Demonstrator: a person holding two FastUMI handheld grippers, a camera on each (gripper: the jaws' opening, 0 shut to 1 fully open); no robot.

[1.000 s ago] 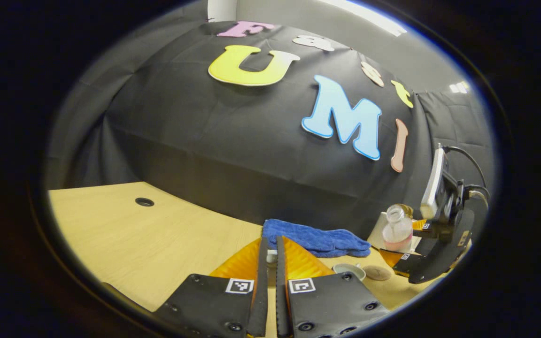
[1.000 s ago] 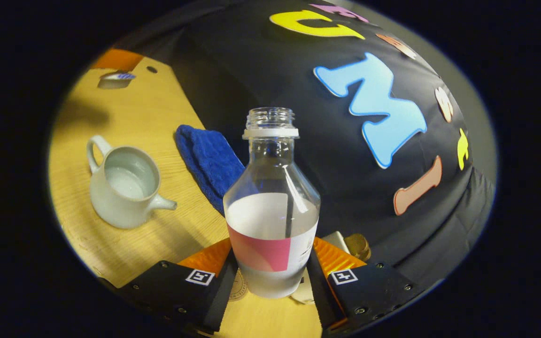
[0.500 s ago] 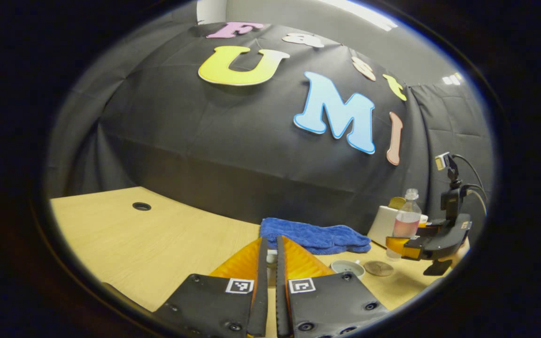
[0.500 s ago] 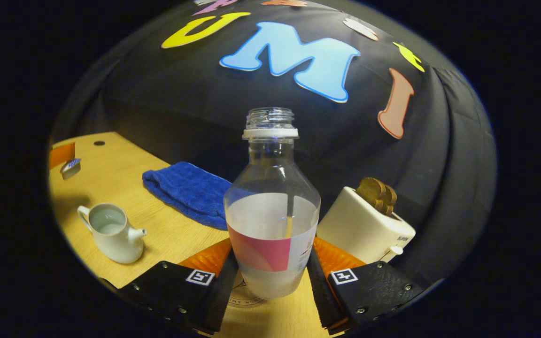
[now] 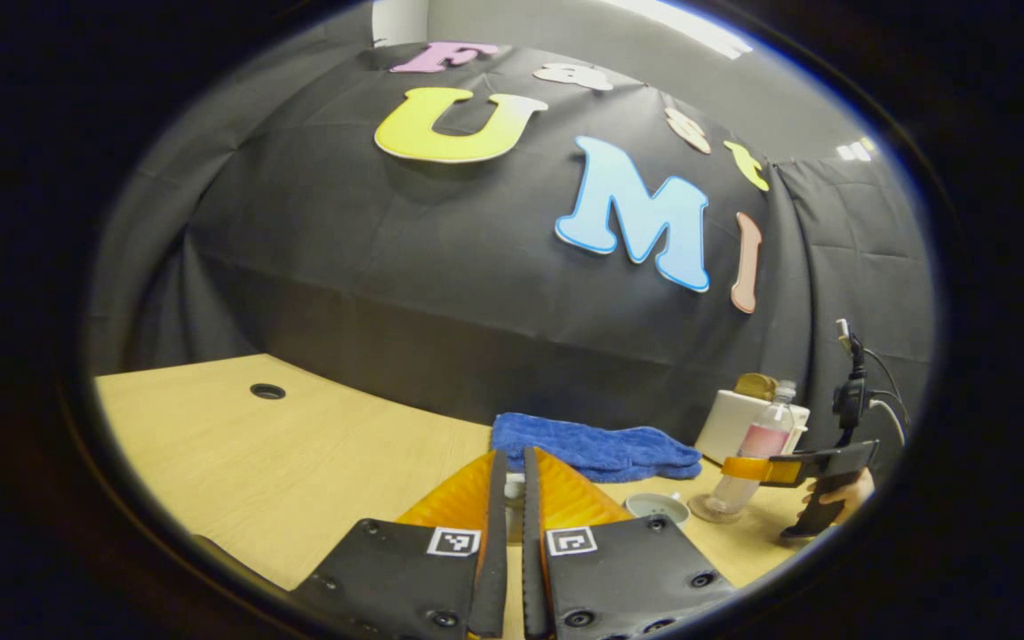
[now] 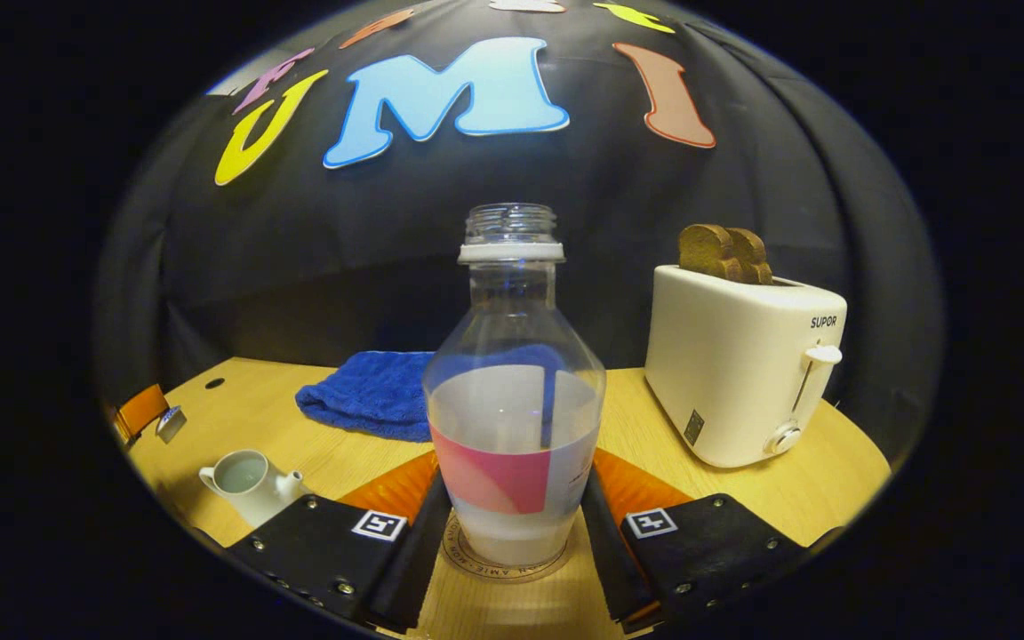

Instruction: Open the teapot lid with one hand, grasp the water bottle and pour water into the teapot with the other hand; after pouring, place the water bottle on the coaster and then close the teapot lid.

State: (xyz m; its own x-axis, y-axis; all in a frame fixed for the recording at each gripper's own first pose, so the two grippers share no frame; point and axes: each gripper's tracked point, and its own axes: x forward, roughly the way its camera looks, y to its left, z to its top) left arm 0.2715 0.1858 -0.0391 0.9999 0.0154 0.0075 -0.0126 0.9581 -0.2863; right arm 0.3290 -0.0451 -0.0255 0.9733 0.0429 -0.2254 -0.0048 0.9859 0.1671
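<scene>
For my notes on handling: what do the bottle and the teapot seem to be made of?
Bottle: clear plastic, probably; see-through wall, threaded neck, water visible inside. Teapot: glazed ceramic, it seems; pale, smooth, slightly glossy, thick rim.

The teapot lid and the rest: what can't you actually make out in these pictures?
- Lid: left gripper view, the left gripper fingers hide what they pinch.
- Coaster: right gripper view, the bottle covers its middle.
- Teapot: left gripper view, too small for water level.
</scene>
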